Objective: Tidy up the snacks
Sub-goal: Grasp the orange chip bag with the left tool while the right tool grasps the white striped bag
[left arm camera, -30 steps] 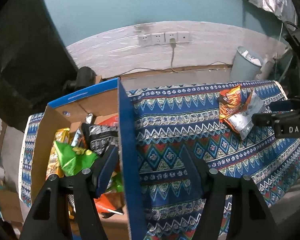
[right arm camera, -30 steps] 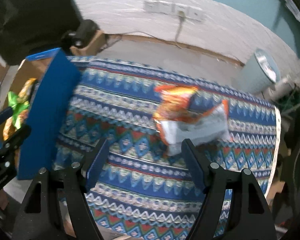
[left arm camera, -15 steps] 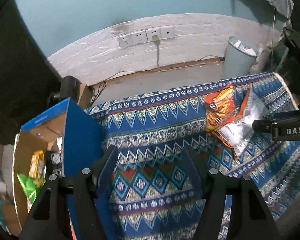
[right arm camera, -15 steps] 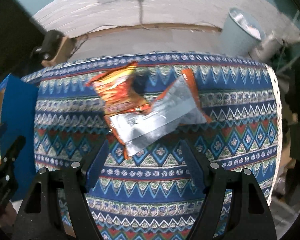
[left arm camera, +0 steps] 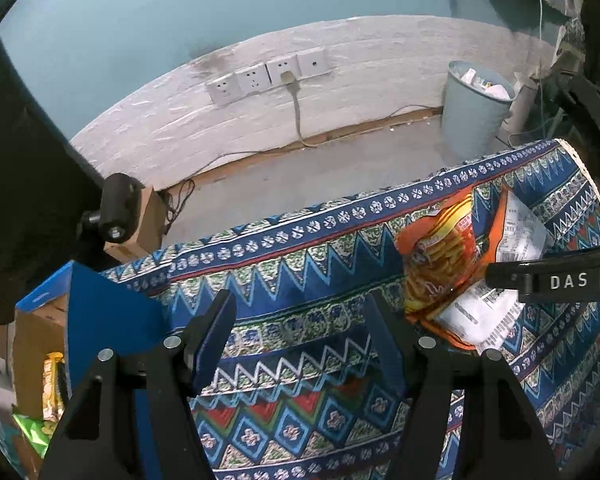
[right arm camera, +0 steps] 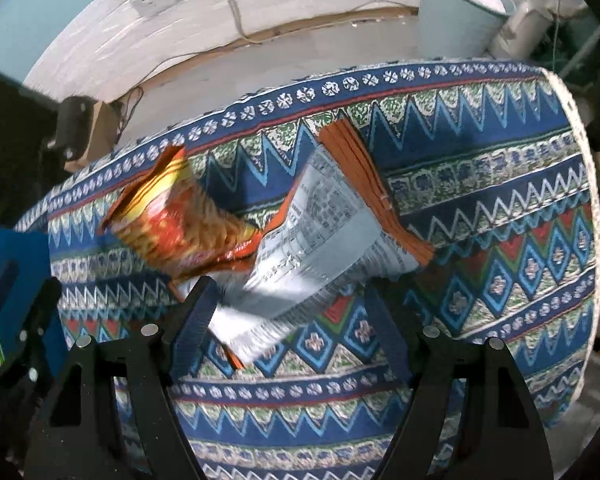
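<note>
Silver snack bag (right arm camera: 316,256) lies between the right gripper's (right arm camera: 288,312) spread fingers; left gripper (left arm camera: 300,328) gapes empty

Left gripper (left arm camera: 300,332) jaws apart over patterned tabletop (left arm camera: 300,280); two snack bags (left arm camera: 468,264) at 3 o'clock, box (left arm camera: 40,344) at 8.

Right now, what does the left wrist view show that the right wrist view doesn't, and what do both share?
Only the left wrist view shows inside the cardboard box, with a yellow snack packet and a green packet, plus the right tool's side marked DAS, its tips out of frame. Only the right wrist view shows the right tool open, straddling the near end of the silver-backed packet. Both share the patterned cloth, the orange chip packet, the bin and wall sockets.
</note>
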A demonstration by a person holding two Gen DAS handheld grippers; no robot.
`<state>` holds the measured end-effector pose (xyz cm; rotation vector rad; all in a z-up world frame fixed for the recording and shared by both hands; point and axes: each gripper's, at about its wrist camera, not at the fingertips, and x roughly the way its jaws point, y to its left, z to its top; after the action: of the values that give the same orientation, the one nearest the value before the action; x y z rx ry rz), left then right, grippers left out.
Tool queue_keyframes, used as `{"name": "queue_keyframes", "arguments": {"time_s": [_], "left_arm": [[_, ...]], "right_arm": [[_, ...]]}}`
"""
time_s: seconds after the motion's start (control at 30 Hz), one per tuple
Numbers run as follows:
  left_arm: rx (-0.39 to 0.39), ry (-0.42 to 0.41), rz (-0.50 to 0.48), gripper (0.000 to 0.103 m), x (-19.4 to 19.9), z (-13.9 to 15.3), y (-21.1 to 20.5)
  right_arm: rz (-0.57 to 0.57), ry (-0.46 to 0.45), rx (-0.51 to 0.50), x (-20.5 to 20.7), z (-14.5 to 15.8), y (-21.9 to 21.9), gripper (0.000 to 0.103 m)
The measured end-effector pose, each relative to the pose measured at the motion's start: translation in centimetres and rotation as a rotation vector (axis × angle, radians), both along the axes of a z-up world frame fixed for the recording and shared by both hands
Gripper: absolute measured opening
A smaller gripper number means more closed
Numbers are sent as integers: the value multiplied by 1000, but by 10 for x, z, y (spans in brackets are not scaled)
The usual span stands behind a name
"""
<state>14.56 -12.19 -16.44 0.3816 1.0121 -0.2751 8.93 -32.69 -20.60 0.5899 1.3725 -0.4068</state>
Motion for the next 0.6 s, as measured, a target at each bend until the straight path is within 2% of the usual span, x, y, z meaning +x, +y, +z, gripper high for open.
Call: {"name": "queue_keyframes", "arguments": {"time_s": [0.23, 0.27, 0.33, 0.4, 0.6], "left_arm": [[-8, 57, 10, 68, 5, -20, -2], [-13, 65, 14, 68, 5, -21, -2], [-38, 87, 23, 68, 6, -23, -1], [-68, 112, 35, 68, 7, -24, -1], [-162, 143, 74, 79, 1, -23, -7]], "right_arm": [[59, 39, -21, 13, -18, 3, 76], [82, 51, -40, 13, -19, 4, 73], [124, 64, -54, 15, -22, 5, 51], [155, 72, -68, 14, -23, 5, 43], [254, 91, -198, 6, -13, 2, 34]]}}
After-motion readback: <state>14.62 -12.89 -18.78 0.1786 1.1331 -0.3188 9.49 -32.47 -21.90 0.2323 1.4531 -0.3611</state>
